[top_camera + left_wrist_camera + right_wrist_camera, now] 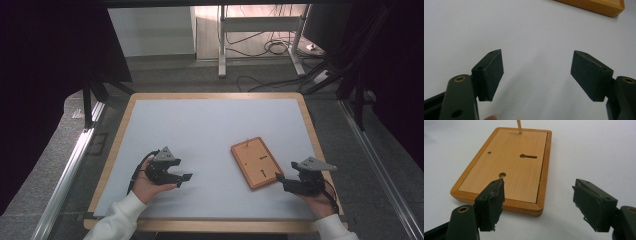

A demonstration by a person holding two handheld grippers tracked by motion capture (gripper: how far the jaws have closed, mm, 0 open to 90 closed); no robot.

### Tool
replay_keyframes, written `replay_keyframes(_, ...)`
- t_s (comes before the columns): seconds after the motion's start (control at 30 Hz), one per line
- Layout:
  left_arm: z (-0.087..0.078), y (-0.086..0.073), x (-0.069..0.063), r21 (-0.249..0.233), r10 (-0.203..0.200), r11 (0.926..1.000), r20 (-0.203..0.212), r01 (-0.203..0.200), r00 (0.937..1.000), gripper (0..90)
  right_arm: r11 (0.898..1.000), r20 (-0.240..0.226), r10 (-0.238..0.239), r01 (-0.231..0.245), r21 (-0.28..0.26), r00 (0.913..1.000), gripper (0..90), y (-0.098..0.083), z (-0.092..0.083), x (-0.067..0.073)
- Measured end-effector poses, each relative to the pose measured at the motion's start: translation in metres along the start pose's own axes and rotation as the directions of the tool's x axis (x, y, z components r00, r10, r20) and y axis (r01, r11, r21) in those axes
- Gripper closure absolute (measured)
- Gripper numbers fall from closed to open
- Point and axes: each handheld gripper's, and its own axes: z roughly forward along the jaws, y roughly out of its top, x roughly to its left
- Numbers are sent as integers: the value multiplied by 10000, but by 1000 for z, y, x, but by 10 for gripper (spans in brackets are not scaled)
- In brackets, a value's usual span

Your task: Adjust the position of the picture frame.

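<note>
- My right gripper (pixel 539 205) sits just short of the wooden board (pixel 256 162), jaws apart, empty.
- My left gripper (pixel 182 177) rests well apart, jaws wide.
- Approach step; next I likely edge onto the board's near rim and close.

Overhead forward-down view; low gripper views sharing wooden board (pixel 256 162).

No readable text, label or number anywhere
</note>
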Motion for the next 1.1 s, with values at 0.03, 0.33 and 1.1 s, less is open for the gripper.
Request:
replay_keyframes(0.03,0,0,0,0,0,10000,0,0,10000,259,10000,0,0,0,0,10000,257,0,0,0)
replay_keyframes(0.33,-1,-3,2,-35,175,9998,200,-174,9996,258,9992,-159,-387,385,-100,9991,255,3,2,2)
replay_keyframes(1.1,-7,-11,2,12,256,9997,-5,-256,9997,258,9902,-659,-1330,1354,331,9889,328,59,50,11)
